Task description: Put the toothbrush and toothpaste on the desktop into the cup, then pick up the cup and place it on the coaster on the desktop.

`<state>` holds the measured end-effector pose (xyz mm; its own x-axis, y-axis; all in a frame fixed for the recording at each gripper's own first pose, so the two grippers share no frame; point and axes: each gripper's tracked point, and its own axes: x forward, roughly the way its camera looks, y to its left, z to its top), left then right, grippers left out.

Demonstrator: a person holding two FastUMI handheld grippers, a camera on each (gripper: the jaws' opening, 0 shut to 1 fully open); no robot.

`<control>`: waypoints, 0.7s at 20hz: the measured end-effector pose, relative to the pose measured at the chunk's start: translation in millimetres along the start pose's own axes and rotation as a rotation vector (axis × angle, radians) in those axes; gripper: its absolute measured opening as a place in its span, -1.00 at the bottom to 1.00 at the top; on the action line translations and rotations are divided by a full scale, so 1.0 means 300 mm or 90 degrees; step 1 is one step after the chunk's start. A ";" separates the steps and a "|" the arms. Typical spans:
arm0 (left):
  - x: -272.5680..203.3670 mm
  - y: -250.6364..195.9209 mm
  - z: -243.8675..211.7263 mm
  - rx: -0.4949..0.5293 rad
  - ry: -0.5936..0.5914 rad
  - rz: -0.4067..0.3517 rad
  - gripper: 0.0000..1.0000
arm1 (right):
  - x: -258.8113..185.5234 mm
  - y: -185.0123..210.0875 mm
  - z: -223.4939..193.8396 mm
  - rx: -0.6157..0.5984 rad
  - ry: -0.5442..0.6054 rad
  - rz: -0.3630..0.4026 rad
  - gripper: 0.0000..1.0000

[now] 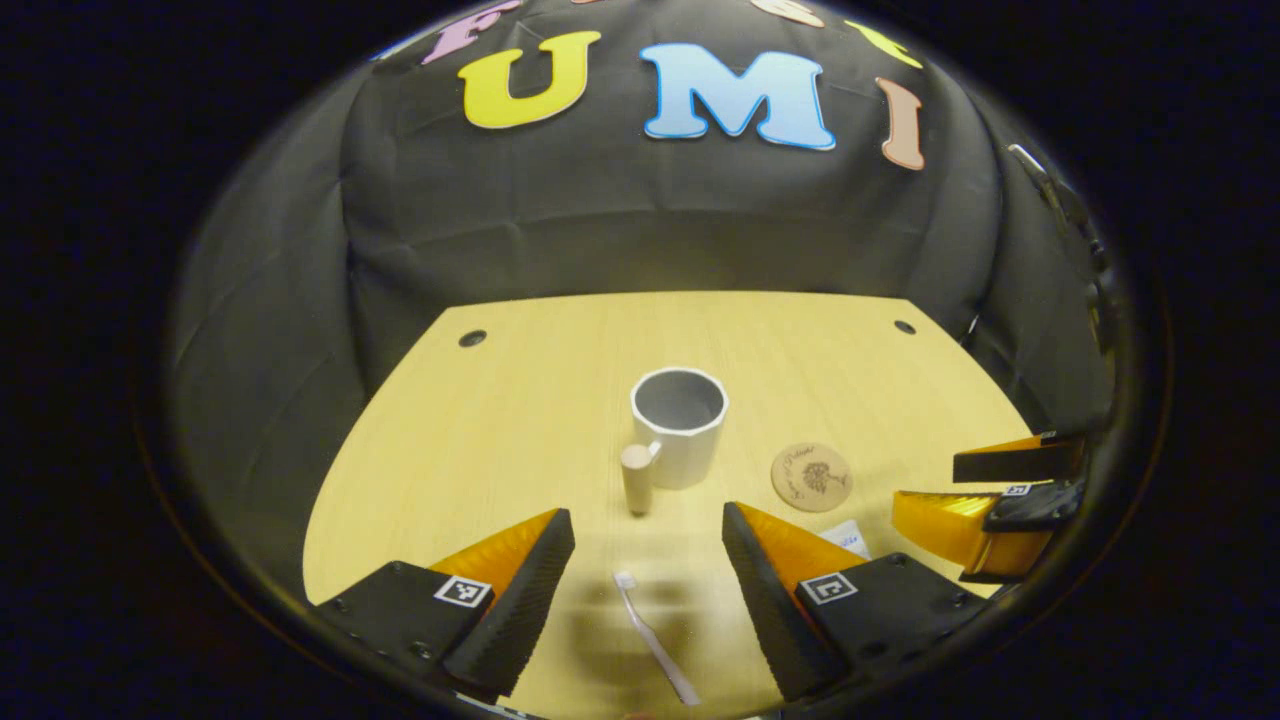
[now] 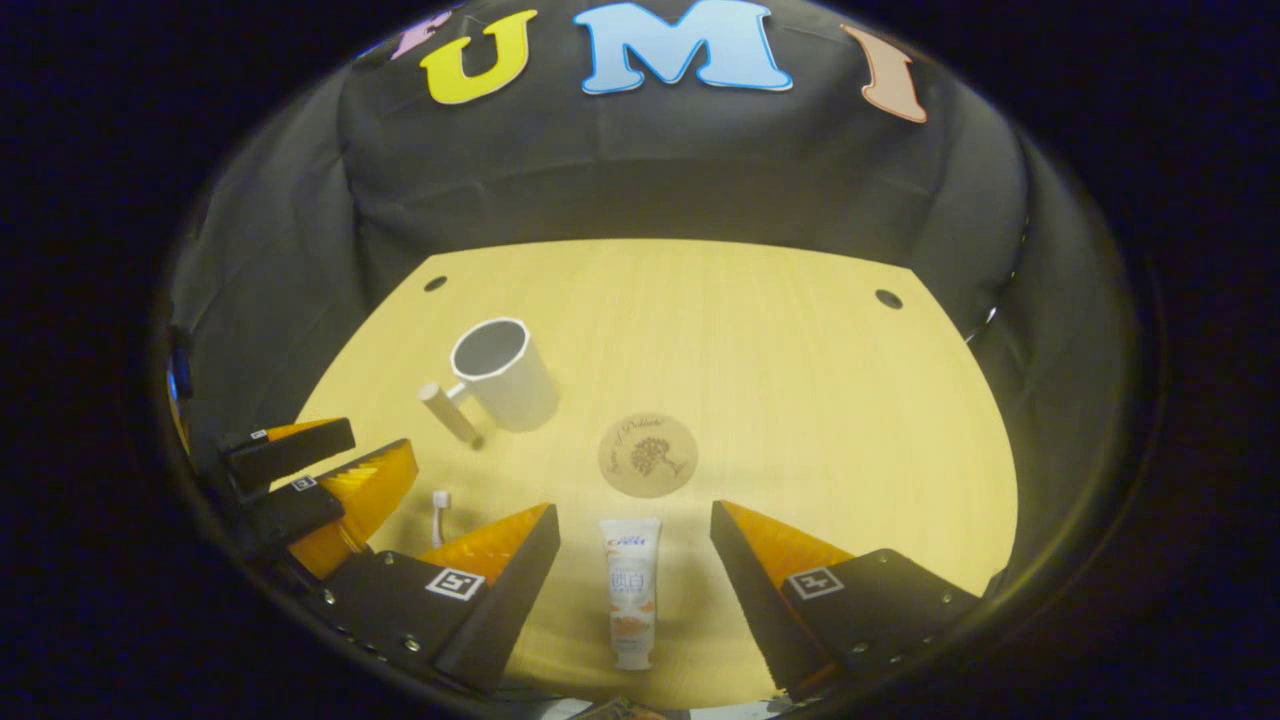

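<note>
Hand-held gripper (image 1: 648, 545) open, above toothbrush (image 1: 655, 635)

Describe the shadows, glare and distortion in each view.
Left gripper view: a soft shadow falls across the toothbrush between the open jaws; fisheye bows the desktop's edges. Right gripper view: the toothpaste is evenly lit, without harsh glare; the cup leans from distortion.

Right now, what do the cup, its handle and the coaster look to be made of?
Cup: likely glazed ceramic; white, smooth, faceted wall, thick rim.
Handle: seemingly unfinished wood; pale tan, matte peg.
Coaster: probably wood or cork; flat brown disc with a dark design, matte. Which of the two I cannot tell.
</note>
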<state>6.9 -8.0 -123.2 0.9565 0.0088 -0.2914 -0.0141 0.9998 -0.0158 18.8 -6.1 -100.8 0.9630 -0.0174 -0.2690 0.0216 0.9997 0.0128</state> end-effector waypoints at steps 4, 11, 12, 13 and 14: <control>0.030 -0.002 -0.161 -0.005 0.064 0.000 1.00 | 0.048 -0.018 -0.108 0.001 0.054 -0.005 0.89; 0.079 0.004 -0.381 -0.026 0.171 0.020 1.00 | 0.123 -0.042 -0.279 0.001 0.154 -0.010 0.89; 0.083 0.010 -0.398 -0.033 0.178 0.024 0.96 | 0.132 -0.043 -0.294 0.001 0.163 -0.008 0.89; 0.087 0.014 -0.415 -0.040 0.185 0.028 0.96 | 0.137 -0.045 -0.305 -0.001 0.170 -0.008 0.89; 0.092 0.020 -0.430 -0.045 0.192 0.034 0.96 | 0.148 -0.046 -0.318 -0.003 0.177 -0.007 0.89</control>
<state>-4.3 -4.3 -254.6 0.8243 0.0442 -0.5645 -0.0922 0.9941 -0.0568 35.6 -18.8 -204.7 0.8518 -0.0237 -0.5233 0.0299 0.9995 0.0034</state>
